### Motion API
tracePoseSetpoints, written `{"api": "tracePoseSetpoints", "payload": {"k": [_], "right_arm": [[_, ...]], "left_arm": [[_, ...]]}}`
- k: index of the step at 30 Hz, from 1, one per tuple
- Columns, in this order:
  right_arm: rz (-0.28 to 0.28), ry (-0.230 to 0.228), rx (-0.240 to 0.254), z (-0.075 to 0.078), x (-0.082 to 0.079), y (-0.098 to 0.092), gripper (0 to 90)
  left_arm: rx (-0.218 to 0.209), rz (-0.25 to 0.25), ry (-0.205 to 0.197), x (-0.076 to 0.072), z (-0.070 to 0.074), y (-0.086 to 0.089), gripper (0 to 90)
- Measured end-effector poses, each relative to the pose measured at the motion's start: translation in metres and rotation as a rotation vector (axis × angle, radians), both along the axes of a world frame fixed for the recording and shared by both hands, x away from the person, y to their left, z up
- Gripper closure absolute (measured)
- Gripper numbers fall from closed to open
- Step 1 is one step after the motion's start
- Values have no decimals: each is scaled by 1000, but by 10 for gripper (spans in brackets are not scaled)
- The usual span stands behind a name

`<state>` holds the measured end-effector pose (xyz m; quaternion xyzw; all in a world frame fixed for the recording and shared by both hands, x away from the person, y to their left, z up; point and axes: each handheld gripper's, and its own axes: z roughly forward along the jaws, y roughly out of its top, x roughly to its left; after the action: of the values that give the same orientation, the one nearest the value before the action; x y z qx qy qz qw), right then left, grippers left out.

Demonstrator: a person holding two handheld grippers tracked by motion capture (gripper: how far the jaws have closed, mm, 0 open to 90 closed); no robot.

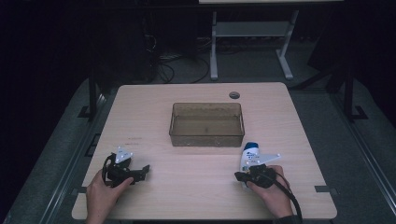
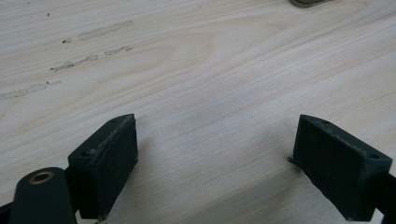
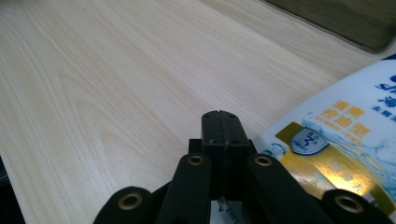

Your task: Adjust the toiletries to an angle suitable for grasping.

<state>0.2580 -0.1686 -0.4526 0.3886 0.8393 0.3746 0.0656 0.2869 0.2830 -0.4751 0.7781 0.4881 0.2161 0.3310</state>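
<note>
A white bottle (image 1: 248, 155) with a blue cap lies flat on the wooden table (image 1: 196, 186) near the front right, its cap end toward the bin. My right gripper (image 1: 239, 176) sits beside the bottle's lower end, pointing left; its jaws are pressed together with nothing between them. In the right gripper view the shut gripper (image 3: 220, 122) has the bottle's printed label (image 3: 336, 144) just to its right. My left gripper (image 1: 144, 170) rests at the front left, pointing right. In the left gripper view the left gripper (image 2: 215, 154) stands open over bare wood.
A translucent brown bin (image 1: 207, 124) stands in the middle of the table with nothing visible inside; its corner (image 3: 341, 18) shows in the right gripper view. A round grommet (image 1: 234, 95) sits near the far edge. A desk frame (image 1: 252, 42) stands beyond the table.
</note>
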Motion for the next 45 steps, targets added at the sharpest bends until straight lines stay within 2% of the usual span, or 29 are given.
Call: {"api": "tracePoseSetpoints", "payload": {"k": [16,29,45], "right_arm": [[-56,6,1,0,-9,-22,900],[-117,17,-11,0,-15,-48,900],[-157,19,-25,-1,-18,-69,900]], "left_arm": [[0,0,0,0,0,0,128],[0,0,0,0,0,0,128],[0,0,0,0,0,0,128]]}}
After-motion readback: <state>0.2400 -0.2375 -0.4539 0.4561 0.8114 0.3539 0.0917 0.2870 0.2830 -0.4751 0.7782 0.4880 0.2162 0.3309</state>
